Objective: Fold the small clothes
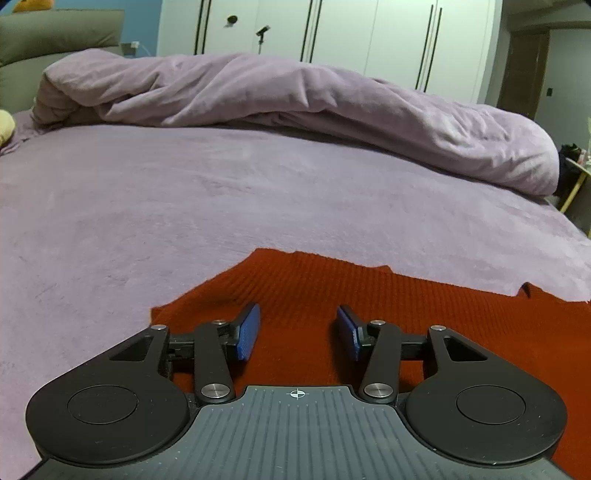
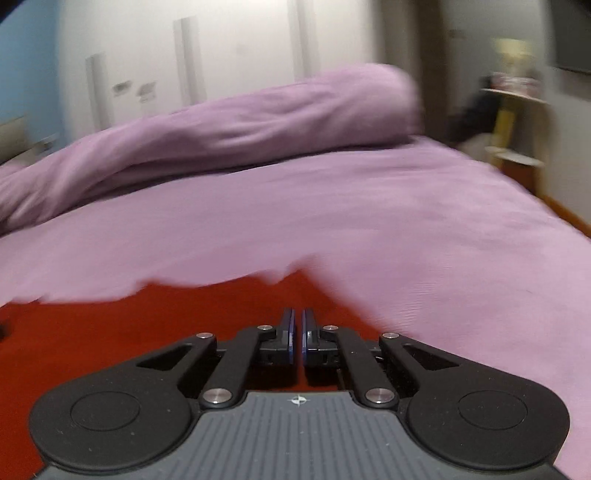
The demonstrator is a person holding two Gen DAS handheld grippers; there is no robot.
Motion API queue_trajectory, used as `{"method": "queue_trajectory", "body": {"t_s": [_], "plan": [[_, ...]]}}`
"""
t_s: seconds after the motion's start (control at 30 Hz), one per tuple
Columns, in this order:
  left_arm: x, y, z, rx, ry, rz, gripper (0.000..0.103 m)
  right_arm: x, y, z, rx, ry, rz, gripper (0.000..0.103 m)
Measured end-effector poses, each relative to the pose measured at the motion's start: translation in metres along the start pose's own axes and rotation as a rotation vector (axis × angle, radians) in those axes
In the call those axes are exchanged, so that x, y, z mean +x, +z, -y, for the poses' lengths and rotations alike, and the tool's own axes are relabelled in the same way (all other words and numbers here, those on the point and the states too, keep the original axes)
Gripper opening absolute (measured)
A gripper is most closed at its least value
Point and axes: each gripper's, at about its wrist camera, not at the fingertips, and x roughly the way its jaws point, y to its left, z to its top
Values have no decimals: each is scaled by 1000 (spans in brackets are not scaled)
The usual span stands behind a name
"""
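A red ribbed knit garment (image 1: 369, 295) lies flat on the purple bed sheet (image 1: 184, 203). My left gripper (image 1: 298, 325) is open, its blue pads spread apart just above the garment near its left edge. In the right wrist view, which is blurred, the same red garment (image 2: 147, 325) fills the lower left. My right gripper (image 2: 297, 332) has its jaws nearly together over the garment, close to its pointed far edge; nothing shows between the pads.
A rolled purple duvet (image 1: 295, 99) lies across the far side of the bed. White wardrobe doors (image 1: 351, 33) stand behind it. A grey headboard (image 1: 55, 33) is at far left. A small shelf (image 2: 517, 122) stands beyond the bed's right edge.
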Motion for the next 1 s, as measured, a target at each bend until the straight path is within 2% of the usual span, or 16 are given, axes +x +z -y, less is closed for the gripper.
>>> {"method": "queue_trajectory", "body": {"t_s": [0.1,0.17,0.23,0.27,0.33,0.37,0.43,0.5,0.57,0.63,0.73,0.83,0.87,0.9,1.0], "plan": [[-9,-1,-6,-3,-2,13,50,0,-6,14,52,-3,24,1],[-14,0,-11,6,51,15,53,-1,-4,3,-4,-31,21,2],[-27,-1,-20,3,55,7,55,-3,1,-6,-58,-55,1,4],[-37,-4,-25,5,47,6,58,-9,4,-11,-51,-42,-4,8],[-56,-12,-33,19,41,11,62,-37,5,-24,-34,60,17,9],[-64,-17,-36,28,47,10,66,-53,0,-30,-55,107,29,10],[-73,-27,-41,41,53,-9,67,-77,-15,-44,-127,171,33,14],[-74,-38,-47,71,98,-47,69,-88,-35,-52,-200,186,-7,14],[-81,-42,-58,55,113,-40,76,-91,-53,-51,-271,111,-25,14],[-90,-40,-69,41,123,-38,77,-97,-60,-40,-295,42,15,14],[-105,-38,-80,86,174,-57,75,-105,-54,-21,-267,-147,12,15],[-122,-42,-92,98,242,-108,70,-122,-48,-7,-183,-148,-36,15],[-130,-43,-99,56,214,-133,69,-128,-47,-7,-167,-140,-49,15],[-137,-45,-107,-2,157,-157,69,-135,-47,-9,-155,-116,-57,16],[-154,-52,-123,-215,-118,-230,69,-146,-47,-20,-109,6,-62,19]]}}
